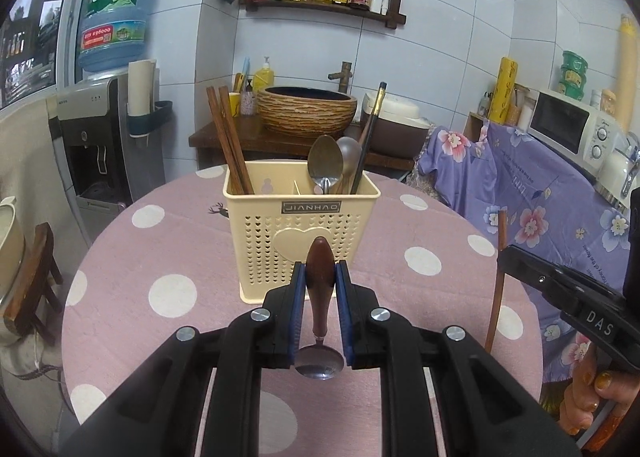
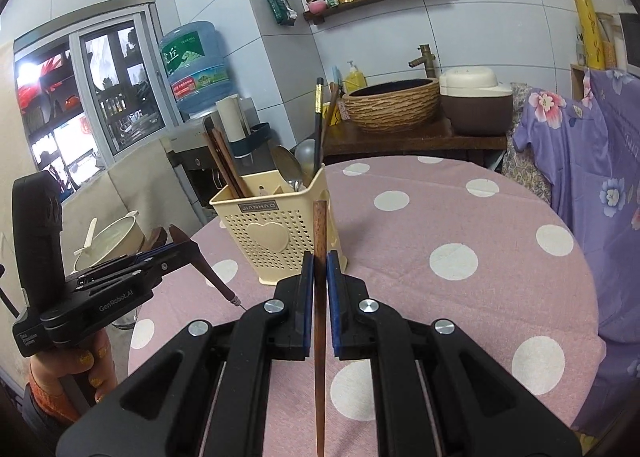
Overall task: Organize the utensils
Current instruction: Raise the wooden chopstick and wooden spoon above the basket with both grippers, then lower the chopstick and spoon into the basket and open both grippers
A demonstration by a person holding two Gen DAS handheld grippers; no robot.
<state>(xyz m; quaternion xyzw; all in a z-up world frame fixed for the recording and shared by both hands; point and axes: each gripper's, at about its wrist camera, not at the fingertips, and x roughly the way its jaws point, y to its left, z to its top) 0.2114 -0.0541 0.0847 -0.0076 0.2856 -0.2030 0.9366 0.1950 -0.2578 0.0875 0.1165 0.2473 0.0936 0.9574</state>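
A cream perforated utensil holder (image 1: pixel 300 241) stands on the pink polka-dot table (image 1: pixel 168 241); it also shows in the right wrist view (image 2: pixel 276 233). It holds brown chopsticks (image 1: pixel 228 137) on its left side, and metal spoons (image 1: pixel 326 165) and a black chopstick (image 1: pixel 372 125) on its right side. My left gripper (image 1: pixel 320 277) is shut on a wooden-handled spoon (image 1: pixel 320 285), bowl end toward the camera, just in front of the holder. My right gripper (image 2: pixel 320 269) is shut on a brown chopstick (image 2: pixel 320 297), held upright beside the holder's right corner.
A water dispenser (image 1: pixel 104 129) stands at the left. A basin (image 1: pixel 306 107) and a rice cooker (image 1: pixel 394 125) sit on a wooden counter behind the table. Purple floral cloth (image 1: pixel 532 197) and a microwave (image 1: pixel 572 129) are at the right. A chair with a pot (image 2: pixel 116 237) is left of the table.
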